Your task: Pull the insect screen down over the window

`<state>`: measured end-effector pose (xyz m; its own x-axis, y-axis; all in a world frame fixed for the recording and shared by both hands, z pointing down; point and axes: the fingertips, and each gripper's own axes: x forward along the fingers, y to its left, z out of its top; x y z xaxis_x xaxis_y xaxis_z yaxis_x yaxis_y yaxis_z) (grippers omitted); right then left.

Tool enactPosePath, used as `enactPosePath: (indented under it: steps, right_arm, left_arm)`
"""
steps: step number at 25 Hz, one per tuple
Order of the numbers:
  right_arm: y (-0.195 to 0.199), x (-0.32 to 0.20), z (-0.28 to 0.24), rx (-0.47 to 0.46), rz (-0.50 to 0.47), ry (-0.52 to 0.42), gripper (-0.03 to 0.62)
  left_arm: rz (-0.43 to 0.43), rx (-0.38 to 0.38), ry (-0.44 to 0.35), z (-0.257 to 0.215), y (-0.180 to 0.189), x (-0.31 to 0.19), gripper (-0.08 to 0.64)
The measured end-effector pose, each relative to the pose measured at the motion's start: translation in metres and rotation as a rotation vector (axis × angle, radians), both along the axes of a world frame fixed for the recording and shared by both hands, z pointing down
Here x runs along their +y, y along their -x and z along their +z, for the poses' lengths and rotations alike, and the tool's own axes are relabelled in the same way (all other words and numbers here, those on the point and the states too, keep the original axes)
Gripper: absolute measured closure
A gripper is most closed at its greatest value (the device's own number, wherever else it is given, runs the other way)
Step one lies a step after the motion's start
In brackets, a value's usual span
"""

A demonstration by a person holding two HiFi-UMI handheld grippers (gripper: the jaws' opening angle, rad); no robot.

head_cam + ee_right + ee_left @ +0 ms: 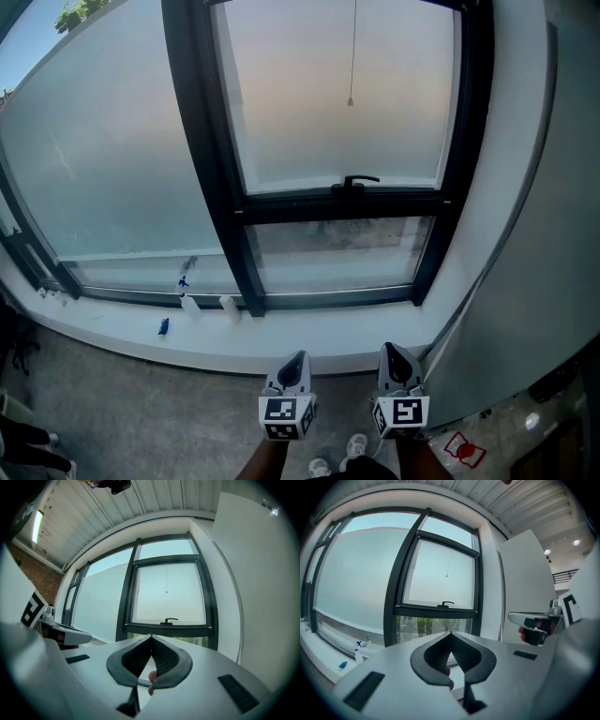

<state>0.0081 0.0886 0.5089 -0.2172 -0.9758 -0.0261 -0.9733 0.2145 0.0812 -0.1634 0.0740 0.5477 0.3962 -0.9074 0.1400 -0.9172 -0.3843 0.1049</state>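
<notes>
Quick rundown from us: we've got two grippers, one in each hand, low at the bottom of the head view. The left gripper [299,360] and the right gripper [391,351] sit side by side, near each other but apart, both aimed at the window [206,178]. Each has its jaws pressed tight together, tips meeting in a point with nothing pinched between them. Each one carries one marker cube, so two cubes total.

The window has a dark frame, and we count three panes in front of us: one big pane on the left, one upper sash pane on the right, and one shorter pane under that. There's a single black handle [354,180] on the sash's bottom rail.

As for the insect screen, we honestly can't make out the mesh itself in any view. What does show is one thin pull cord [352,56] hanging down the middle of the upper pane. Its little end weight [351,101] is well above the handle and well apart from both grippers.

On the white sill [309,333] we count two pale bottles, one with a blue spray top [190,302] and one plain [230,307], just beside each other. There's also one small blue item [163,326] to their left.
</notes>
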Motion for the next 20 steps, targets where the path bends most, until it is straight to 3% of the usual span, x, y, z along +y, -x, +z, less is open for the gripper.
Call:
enactPosePath:
  steps: [20]
  right_arm:
    - [-0.045, -0.129, -0.001, -0.053, -0.057, 0.022, 0.589]
  left_arm:
    - [-0.021, -0.076, -0.022, -0.017, -0.062, -0.129, 0.557]
